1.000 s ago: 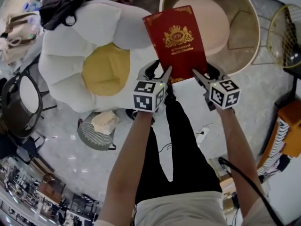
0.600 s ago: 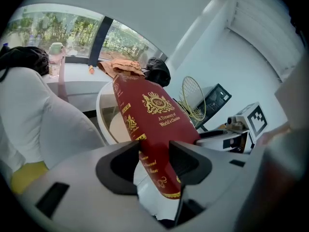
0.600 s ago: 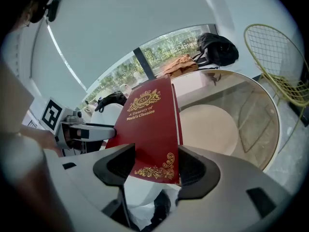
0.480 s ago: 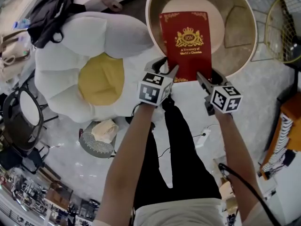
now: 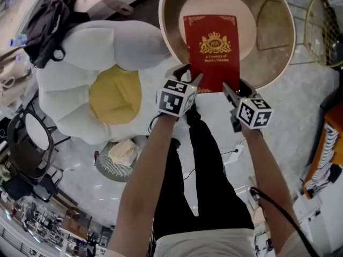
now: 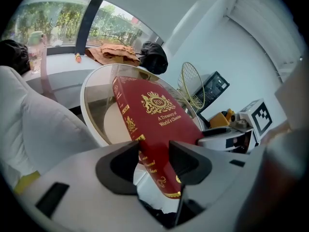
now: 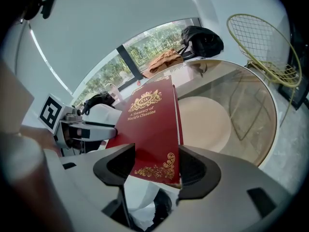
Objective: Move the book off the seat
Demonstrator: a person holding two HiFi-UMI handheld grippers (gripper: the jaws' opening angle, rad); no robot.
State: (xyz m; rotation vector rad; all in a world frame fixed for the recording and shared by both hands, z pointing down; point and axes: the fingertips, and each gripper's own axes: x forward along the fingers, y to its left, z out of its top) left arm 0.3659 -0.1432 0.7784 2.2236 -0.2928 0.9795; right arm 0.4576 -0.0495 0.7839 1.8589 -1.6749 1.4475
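Left tongs (image 5: 188,78): jaws narrowed onto the book (image 5: 211,50), pads pressing its near corner on the spine side. The gilt spine lettering runs down between the two pads.

Right tongs (image 5: 236,87): jaws likewise closed on the book, at the near corner on the page-edge side (gold scrollwork sits right at the pads).

Book: red cover with a gold crest, face up. It reaches forward from both pairs of jaws and is tilted. It lies out over the round glass-topped table (image 5: 292,42) ahead of the tongs. I cannot tell whether its far end touches the glass.

Flower-shaped seat (image 5: 107,90): white petals and a yellow centre, off to the outer side of the left tongs. The book is clear of it.

Wire frame (image 5: 324,25): beyond the table, on the right tongs' side.
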